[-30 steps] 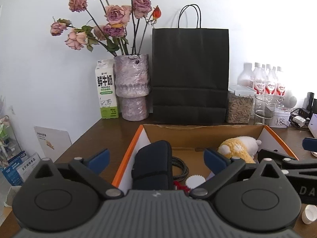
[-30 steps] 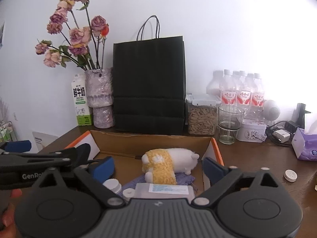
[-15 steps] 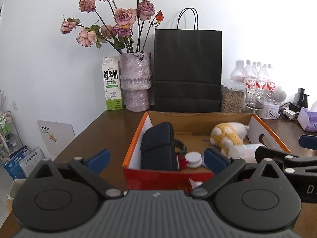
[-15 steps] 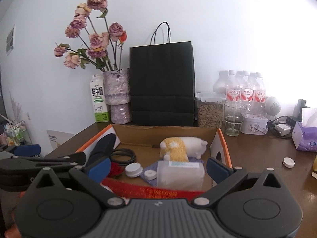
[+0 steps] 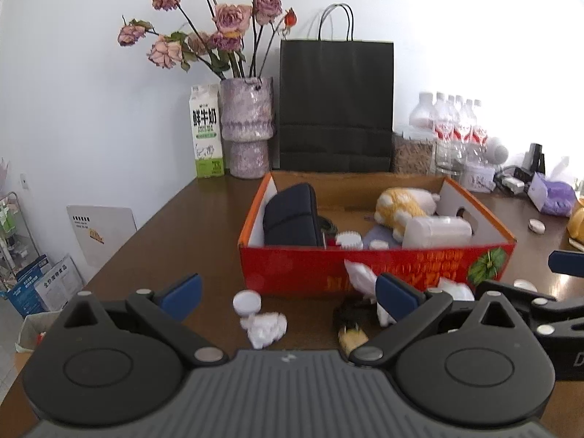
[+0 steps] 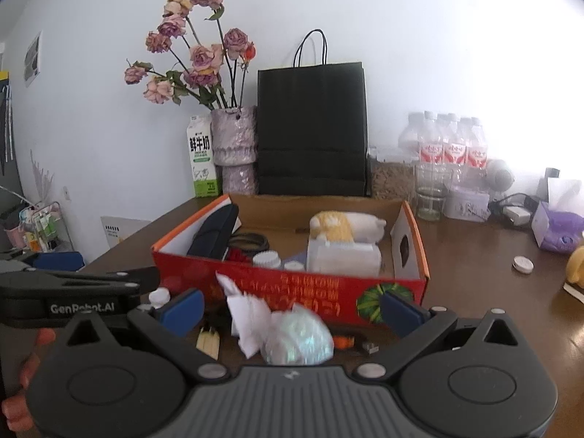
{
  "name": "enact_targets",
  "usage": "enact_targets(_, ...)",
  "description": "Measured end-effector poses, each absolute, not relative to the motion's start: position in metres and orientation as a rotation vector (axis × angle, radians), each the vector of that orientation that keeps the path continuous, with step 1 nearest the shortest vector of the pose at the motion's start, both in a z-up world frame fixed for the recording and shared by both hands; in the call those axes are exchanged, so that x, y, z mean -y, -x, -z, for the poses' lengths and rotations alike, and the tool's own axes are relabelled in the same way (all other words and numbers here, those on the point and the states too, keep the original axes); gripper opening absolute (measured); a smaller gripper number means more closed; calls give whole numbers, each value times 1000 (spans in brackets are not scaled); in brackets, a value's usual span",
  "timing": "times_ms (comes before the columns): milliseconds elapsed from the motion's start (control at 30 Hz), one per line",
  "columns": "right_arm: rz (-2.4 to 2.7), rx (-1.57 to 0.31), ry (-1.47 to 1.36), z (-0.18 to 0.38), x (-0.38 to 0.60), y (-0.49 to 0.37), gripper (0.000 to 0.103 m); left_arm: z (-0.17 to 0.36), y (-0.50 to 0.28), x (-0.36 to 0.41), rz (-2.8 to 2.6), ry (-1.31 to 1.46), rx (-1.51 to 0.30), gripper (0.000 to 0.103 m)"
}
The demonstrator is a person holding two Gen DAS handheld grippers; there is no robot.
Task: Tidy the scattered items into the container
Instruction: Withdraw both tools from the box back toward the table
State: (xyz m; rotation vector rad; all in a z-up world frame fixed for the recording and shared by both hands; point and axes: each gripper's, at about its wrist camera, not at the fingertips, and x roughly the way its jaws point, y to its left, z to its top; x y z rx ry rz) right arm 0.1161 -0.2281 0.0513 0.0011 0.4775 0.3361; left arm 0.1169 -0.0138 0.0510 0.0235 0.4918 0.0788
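Observation:
A red cardboard box [image 5: 376, 262] [image 6: 292, 284] holds a black pouch [image 5: 292, 215], a yellow-white plush toy [image 5: 405, 204], a white bottle [image 5: 438, 231] and small caps. On the table in front of it lie a white cap [image 5: 247, 301], a crumpled white tissue [image 5: 264, 328], a small black-and-yellow item [image 5: 352, 325] and a white plastic bag [image 6: 288, 332]. My left gripper [image 5: 288, 292] is open and empty, before the box. My right gripper [image 6: 292, 303] is open and empty, just behind the bag.
Behind the box stand a black paper bag [image 5: 335, 106], a flower vase [image 5: 248, 124], a milk carton [image 5: 206, 131], bottles [image 5: 452, 124] and a grain jar [image 6: 390, 179]. A white cap [image 6: 522, 264] and purple tissue pack [image 6: 558, 226] lie to the right.
Both grippers have pulled back from over the box toward the table's front. The box's red front wall and the loose items before it have come into view. Both stay open.

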Motion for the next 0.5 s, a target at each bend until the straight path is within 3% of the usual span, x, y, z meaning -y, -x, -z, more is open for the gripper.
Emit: enact_targets(500,-308,-600,-1,-14,237,-97,103,-5,-92,-3,-70,-7,-629,103)
